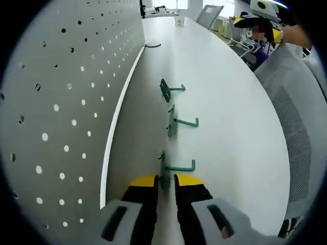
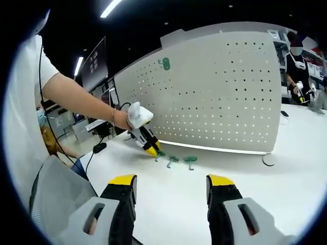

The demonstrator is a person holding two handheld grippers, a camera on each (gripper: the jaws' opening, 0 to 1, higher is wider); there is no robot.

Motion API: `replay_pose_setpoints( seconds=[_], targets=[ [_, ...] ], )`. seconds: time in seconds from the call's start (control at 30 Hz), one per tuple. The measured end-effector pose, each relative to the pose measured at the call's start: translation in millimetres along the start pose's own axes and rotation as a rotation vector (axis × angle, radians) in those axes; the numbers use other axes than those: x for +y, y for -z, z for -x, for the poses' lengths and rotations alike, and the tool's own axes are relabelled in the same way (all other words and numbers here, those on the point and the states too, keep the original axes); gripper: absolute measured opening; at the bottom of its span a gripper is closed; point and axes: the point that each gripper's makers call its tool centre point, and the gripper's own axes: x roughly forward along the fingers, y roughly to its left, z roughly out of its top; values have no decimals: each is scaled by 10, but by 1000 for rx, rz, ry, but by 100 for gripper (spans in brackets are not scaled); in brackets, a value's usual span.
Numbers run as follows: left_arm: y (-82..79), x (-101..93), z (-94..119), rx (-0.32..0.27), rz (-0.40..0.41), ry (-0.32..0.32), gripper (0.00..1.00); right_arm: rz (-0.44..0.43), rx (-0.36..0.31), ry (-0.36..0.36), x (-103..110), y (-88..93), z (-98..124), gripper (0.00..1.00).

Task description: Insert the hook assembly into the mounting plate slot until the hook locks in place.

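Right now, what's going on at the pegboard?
A person works two handheld grippers at a white table. The left gripper is closed around the nearest of three green hooks lying in a row beside the upright pegboard. One green hook already hangs on the board. The right gripper is open and holds nothing, away from the hooks.

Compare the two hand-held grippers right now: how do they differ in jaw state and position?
The left hand-held gripper has its jaws nearly closed around the nearest green hook, down at the table by the pegboard. The right hand-held gripper has its jaws wide apart, holds nothing and stays back from the hooks. Both have yellow-tipped black jaws.
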Motion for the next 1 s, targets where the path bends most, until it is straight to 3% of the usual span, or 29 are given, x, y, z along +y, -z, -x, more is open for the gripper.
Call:
replay_pose_setpoints(
  seconds=[0.2, 0.7, 1.0],
  targets=[
    [5, 17, -7, 13, -16, -16, 5, -12, -6, 1, -9, -14, 13, 53],
    [5, 24, -1, 1, 5, -22, 4, -15, -8, 3, -11, -15, 25, 53],
    [-101, 88, 96, -80, 67, -40, 3, -36, -32, 6, -32, -51, 54, 53]
  ],
)
